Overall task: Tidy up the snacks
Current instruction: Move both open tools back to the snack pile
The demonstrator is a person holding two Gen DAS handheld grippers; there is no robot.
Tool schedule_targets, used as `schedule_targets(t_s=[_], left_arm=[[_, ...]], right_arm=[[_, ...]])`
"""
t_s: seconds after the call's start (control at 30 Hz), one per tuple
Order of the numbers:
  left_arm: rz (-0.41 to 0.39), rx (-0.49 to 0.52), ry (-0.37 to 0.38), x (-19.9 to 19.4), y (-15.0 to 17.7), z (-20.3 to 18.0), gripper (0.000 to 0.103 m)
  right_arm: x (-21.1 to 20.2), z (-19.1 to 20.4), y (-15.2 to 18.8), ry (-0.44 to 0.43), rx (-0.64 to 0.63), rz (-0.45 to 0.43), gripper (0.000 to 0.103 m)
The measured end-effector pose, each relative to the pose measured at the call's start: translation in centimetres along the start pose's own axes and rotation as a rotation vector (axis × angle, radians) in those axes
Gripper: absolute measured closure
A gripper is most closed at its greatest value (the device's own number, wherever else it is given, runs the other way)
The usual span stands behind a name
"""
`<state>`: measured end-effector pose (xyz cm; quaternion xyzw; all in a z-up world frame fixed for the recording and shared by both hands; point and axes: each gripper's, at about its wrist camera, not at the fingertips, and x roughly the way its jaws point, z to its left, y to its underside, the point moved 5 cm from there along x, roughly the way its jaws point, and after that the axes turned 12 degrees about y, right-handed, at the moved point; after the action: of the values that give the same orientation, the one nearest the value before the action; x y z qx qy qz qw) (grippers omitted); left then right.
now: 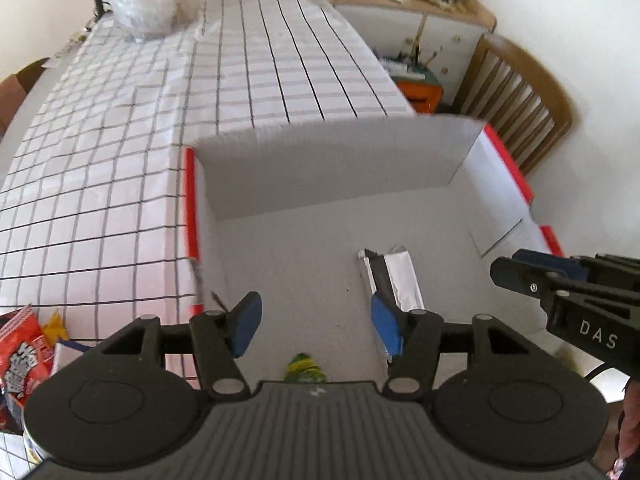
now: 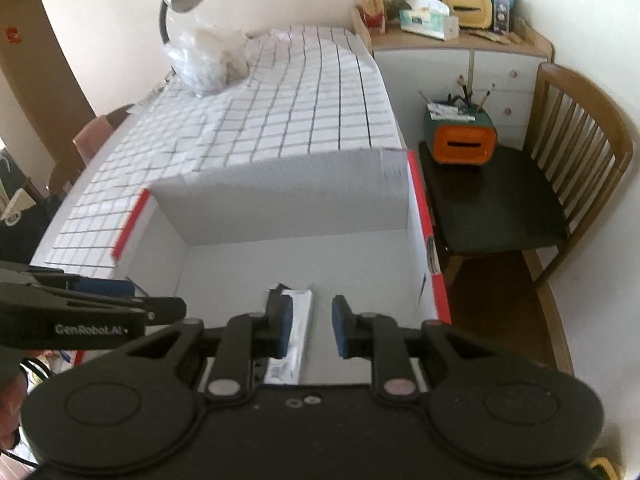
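left claw (image 1: pixel 316 326) – spread, empty, over white box (image 1: pixel 320 168) | right claw (image 2: pixel 308 330) – pads close, pinching nothing | silver snack bar (image 1: pixel 394 278) on box floor, long axis running away from claws, just right of left claw | remaining snacks (image 1: pixel 24 352) on worktop (image 1: pixel 120 140) left of box – left hand nearer

Matt white cardboard box (image 1: pixel 328 168), shiny foil snack wrapper (image 1: pixel 400 276), checked cloth table cover (image 1: pixel 120 152), varnished wooden chair (image 2: pixel 580 128)
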<state>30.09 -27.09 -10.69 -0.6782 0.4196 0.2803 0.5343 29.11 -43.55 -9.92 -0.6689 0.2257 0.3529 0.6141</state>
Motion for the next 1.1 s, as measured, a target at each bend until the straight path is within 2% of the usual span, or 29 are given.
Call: schedule_targets(t_s=[0.27,0.57,0.63,0.67,0.7,0.73,0.77,0.83,0.93,1.1], left_arm=[[-0.121,-0.018,0.007,-5.9,1.3,1.9,0.038],[-0.209,-0.062,-0.003,-11.9,4.0,7.6,0.034],[-0.216,-0.074,-0.009,-13.0,4.7,9.4,0.034],[-0.22,-0.08,-0.014,-13.6,5.2,10.4,0.034],[-0.223,-0.086,-0.019,-14.1,5.6,11.3,0.034],[-0.225,-0.091,-0.024,-14.7,6.0,12.3,0.034],[-0.226,-0.095,-0.029,-15.1,6.3,13.1,0.034],[-0.228,-0.106,-0.039,-16.0,7.2,15.1,0.033],[-0.24,-0.129,-0.051,-17.2,8.3,17.8,0.026],[-0.244,-0.18,-0.046,-18.2,10.2,22.1,0.022]], right_arm=[[-3.5,2.1,-0.3,-0.04,0.001,-0.088,0.082],[-5.8,6.7,0.6,-0.057,0.016,-0.115,0.075],[-6.1,8.0,1.1,-0.059,0.018,-0.114,0.069],[-6.2,8.6,1.3,-0.063,0.02,-0.111,0.062],[-6.3,9.3,1.5,-0.067,0.022,-0.106,0.046],[-6.5,9.9,1.8,-0.071,0.024,-0.105,0.035],[-6.6,10.6,2.1,-0.077,0.025,-0.106,0.012],[-6.9,12.1,2.6,-0.083,0.019,-0.106,0.01],[-7.1,14.4,3.4,-0.09,0.004,-0.104,0.009],[-6.8,18.0,5.1,-0.049,-0.009,-0.091,0.001]])
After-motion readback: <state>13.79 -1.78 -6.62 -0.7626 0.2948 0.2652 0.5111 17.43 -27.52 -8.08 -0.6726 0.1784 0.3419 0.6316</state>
